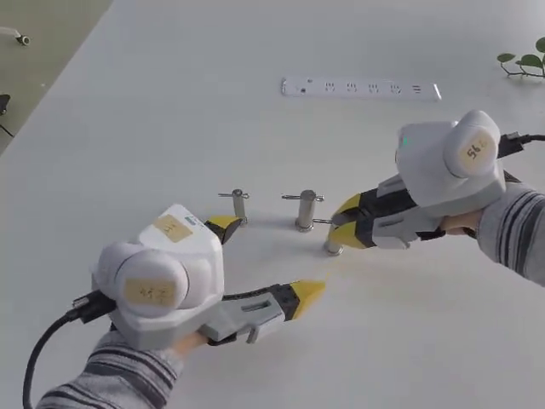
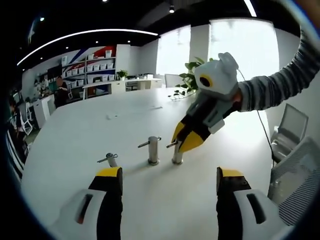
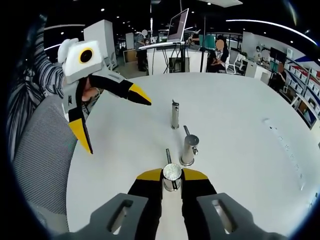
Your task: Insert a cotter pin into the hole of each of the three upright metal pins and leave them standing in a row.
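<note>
While the left hand-held gripper (image 2: 169,173) gapes, the right hand-held gripper (image 1: 341,227) clamps 1 half-hidden metal pin (image 3: 172,173).

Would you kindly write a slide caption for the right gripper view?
Right gripper clamps the nearest metal pin in a row of three on the white table, left gripper open nearby.

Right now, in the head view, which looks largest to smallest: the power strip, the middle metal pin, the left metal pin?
1. power strip, far longest.
2. middle metal pin, thicker.
3. left metal pin, thinner; heights look alike.
</note>
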### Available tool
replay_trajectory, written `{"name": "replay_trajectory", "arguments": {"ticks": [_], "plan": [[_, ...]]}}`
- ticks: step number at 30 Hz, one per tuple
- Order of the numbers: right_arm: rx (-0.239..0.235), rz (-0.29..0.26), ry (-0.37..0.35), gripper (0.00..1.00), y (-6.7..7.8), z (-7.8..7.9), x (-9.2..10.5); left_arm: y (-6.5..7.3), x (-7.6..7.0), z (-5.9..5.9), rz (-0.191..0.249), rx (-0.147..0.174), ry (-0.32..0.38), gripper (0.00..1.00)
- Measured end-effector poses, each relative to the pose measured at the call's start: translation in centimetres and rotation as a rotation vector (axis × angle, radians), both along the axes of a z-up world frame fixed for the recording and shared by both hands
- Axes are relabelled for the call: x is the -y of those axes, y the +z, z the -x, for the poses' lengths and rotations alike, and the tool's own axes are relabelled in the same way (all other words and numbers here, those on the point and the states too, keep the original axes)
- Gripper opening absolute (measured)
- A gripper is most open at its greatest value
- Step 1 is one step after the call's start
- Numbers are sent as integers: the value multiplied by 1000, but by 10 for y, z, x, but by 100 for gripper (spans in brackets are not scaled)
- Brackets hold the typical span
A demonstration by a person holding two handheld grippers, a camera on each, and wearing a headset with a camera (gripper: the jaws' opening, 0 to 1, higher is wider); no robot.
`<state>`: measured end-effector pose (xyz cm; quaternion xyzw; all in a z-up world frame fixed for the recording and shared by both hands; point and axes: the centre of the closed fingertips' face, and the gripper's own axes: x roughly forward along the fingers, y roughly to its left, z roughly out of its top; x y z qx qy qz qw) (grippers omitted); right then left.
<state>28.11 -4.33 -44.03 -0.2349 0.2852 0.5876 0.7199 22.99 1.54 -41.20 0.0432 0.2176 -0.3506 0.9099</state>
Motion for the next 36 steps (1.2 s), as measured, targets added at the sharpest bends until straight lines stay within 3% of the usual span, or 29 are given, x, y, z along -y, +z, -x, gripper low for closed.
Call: {"name": "replay_trajectory", "arguments": {"ticks": [16, 27, 36], "plan": [[-2, 40, -5, 8, 3, -19, 23, 6, -37, -1, -8, -3, 66, 90], [-5, 63, 10, 8, -1, -26, 30, 8, -43, -5, -6, 2, 83, 93], [-9, 84, 20, 8, -7, -30, 39, 7, -42, -5, 10, -17, 87, 92]]}}
